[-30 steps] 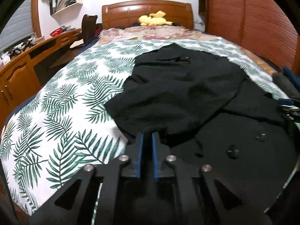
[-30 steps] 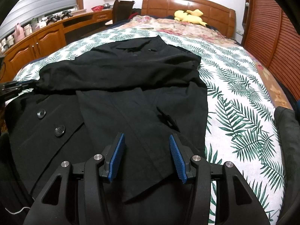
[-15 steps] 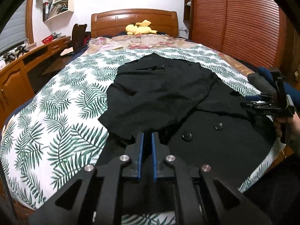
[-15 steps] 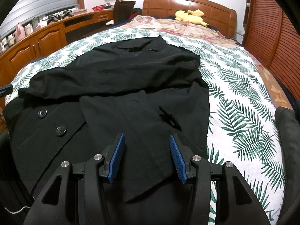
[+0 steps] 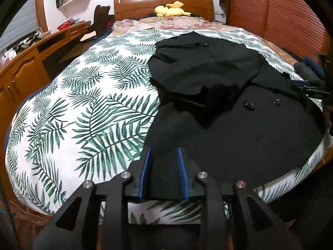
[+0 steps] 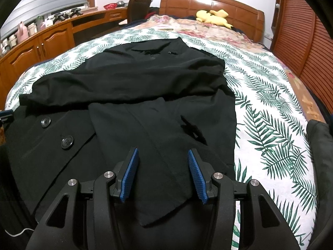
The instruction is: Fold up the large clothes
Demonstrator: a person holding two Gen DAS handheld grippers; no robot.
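Note:
A large black coat (image 5: 239, 137) with round buttons (image 6: 66, 141) lies spread on the bed, one sleeve (image 6: 129, 87) folded across it. My left gripper (image 5: 163, 152) is at the coat's near left corner. Its jaws are opening, and black cloth lies between the blue pads (image 5: 145, 166) without being pinched. My right gripper (image 6: 162, 152) stands open over a folded panel (image 6: 149, 145) of the coat near the bed's foot, gripping nothing. In the left wrist view the right gripper (image 5: 310, 87) shows at the far right edge.
The bed has a white sheet with green fern print (image 5: 87, 112) and a wooden headboard (image 5: 164, 2) with a yellow plush toy (image 5: 170, 10). Wooden cabinets and a desk (image 6: 41, 43) run along the left. Louvred wooden doors (image 5: 291, 20) stand on the right. A dark bundle (image 6: 318, 139) sits at the right bed edge.
My left gripper has drawn back from the folded sleeve to the coat's near left corner, and its shut jaws have parted. The right gripper has not moved.

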